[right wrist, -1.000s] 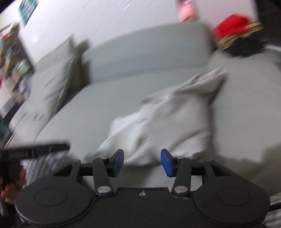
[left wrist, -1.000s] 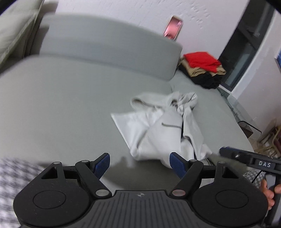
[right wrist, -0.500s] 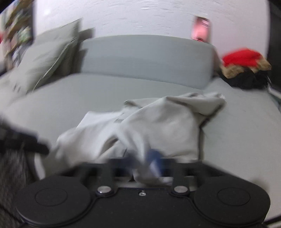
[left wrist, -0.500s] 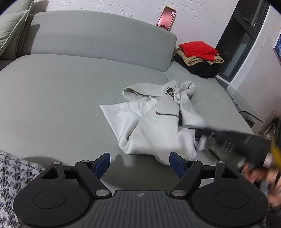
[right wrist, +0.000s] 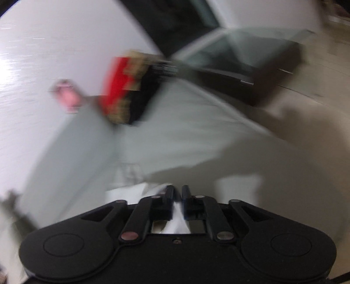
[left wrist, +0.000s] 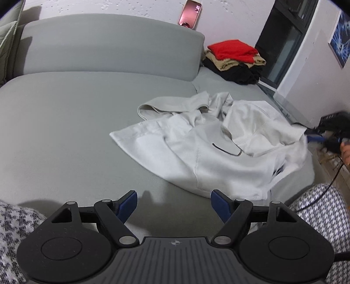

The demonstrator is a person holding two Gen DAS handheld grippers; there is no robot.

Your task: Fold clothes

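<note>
A pale grey hoodie (left wrist: 210,148) lies crumpled on the grey sofa seat (left wrist: 65,122), hood toward the backrest. My left gripper (left wrist: 174,202) is open and empty, just short of the hoodie's near hem. My right gripper (right wrist: 177,193) is shut on a fold of the hoodie's white fabric (right wrist: 175,220); the right wrist view is heavily blurred. In the left wrist view the right gripper (left wrist: 315,138) shows at the hoodie's right edge, pulling the cloth out to the right.
A stack of folded clothes (left wrist: 236,59), red on top, sits at the sofa's far right end by a dark window (left wrist: 282,41). A pink phone (left wrist: 189,13) rests on the backrest. Houndstooth fabric (left wrist: 319,209) lies at the near right and left.
My right gripper has closed on the hoodie's right edge and swung it out to the right, spreading that side. The left gripper stays open, slightly nearer the hem.
</note>
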